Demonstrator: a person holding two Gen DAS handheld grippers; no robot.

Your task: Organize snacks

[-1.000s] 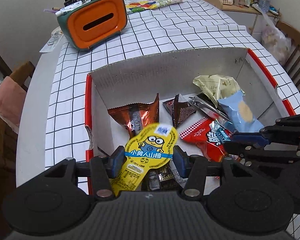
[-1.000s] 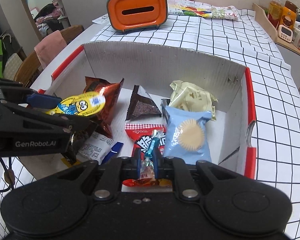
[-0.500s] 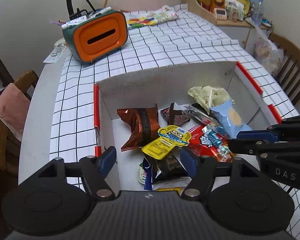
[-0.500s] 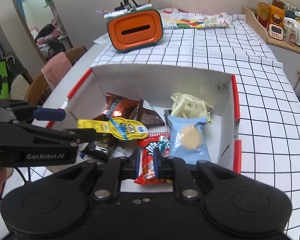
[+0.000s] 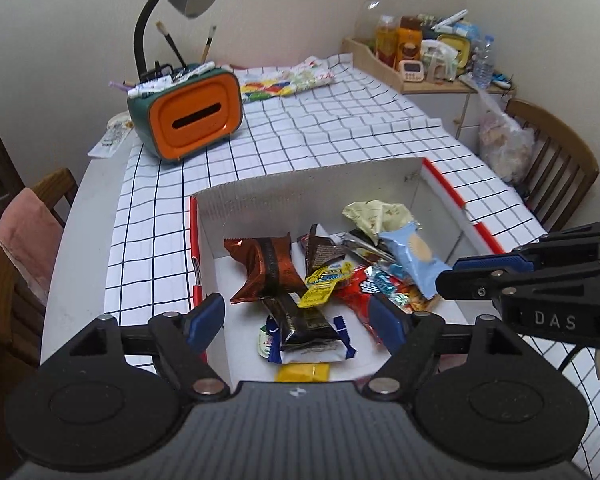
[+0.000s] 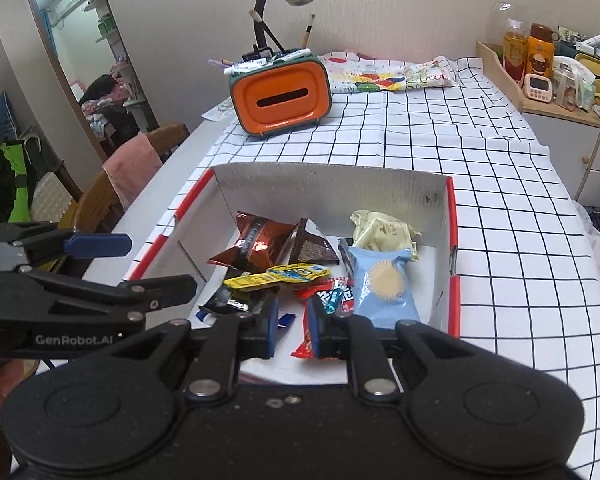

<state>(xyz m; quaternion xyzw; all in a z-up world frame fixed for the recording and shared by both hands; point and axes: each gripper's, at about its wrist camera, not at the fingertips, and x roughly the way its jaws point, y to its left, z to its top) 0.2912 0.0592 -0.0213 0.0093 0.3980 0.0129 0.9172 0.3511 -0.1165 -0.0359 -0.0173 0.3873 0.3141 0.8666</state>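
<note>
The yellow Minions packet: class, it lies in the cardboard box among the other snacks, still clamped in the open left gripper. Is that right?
Not quite. The yellow Minions packet does lie in the cardboard box, but the left wrist view shows the left gripper open and holding nothing.

— What sits in the cardboard box point(image 6: 332, 184)?

— A yellow Minions packet point(image 6: 278, 275) lies across a brown foil bag point(image 6: 256, 242), beside a red snack bag point(image 6: 326, 312) with a small blue candy point(image 6: 334, 298) on it. A pale blue cookie pack point(image 6: 384, 284) lies to the right.

— And the grippers?

— The right gripper point(image 6: 294, 330) is parted, holding nothing, above the box's near edge. The left gripper point(image 6: 140, 262) is spread wide at the left.
</note>
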